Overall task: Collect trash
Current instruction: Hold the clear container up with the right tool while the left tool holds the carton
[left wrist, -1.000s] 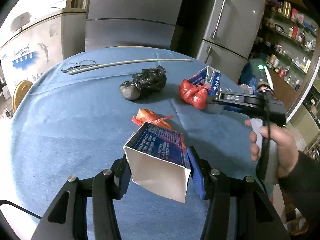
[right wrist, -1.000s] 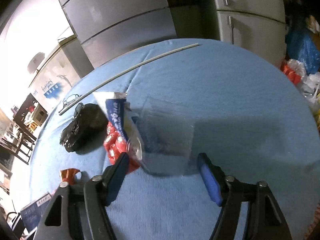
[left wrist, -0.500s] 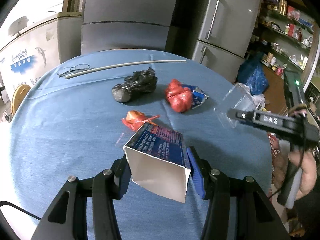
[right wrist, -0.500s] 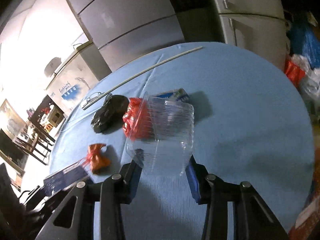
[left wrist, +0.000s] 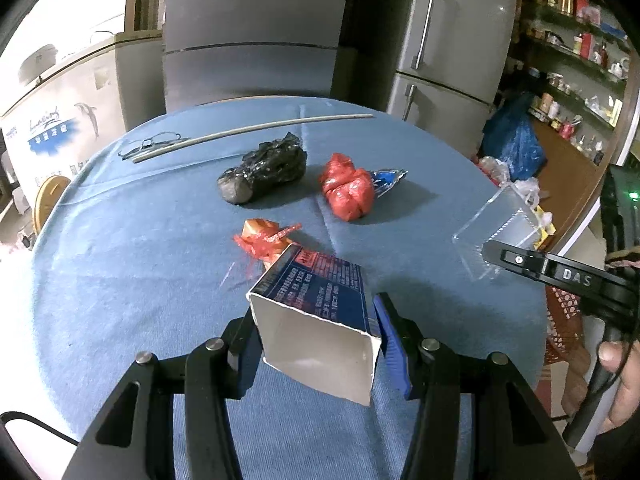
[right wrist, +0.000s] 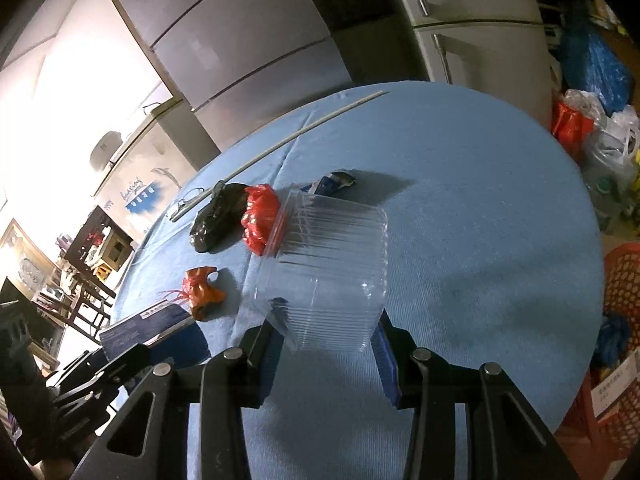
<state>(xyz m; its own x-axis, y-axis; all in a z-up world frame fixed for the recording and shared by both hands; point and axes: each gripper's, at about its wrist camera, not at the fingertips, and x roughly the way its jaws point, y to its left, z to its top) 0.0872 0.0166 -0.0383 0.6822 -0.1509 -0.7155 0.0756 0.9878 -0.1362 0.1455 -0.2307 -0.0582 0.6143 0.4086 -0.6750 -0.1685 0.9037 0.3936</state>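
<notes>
My left gripper (left wrist: pixel 316 340) is shut on an open blue-and-white carton (left wrist: pixel 316 312), held above the round blue table (left wrist: pixel 120 264). My right gripper (right wrist: pixel 328 340) is shut on a clear ribbed plastic container (right wrist: pixel 332 272), lifted off the cloth near the table's right edge; the container (left wrist: pixel 496 228) also shows in the left wrist view. On the table lie a black bag bundle (left wrist: pixel 264 174), a red bag bundle (left wrist: pixel 348 192) on a blue wrapper (left wrist: pixel 386 180), and an orange-red wrapper (left wrist: pixel 264 236).
Glasses (left wrist: pixel 150 144) and a long thin rod (left wrist: pixel 252 132) lie at the table's far side. Grey refrigerators (left wrist: pixel 256 40) stand behind. A red basket (right wrist: pixel 624 280) and plastic bags (right wrist: pixel 600 136) sit on the floor at the right. A person's hand (left wrist: pixel 616 392) grips the right tool.
My right gripper closed on the clear container beside the red bundle, lifted it and drew it back toward the table's right edge. The left gripper kept hold of the carton, barely shifting.
</notes>
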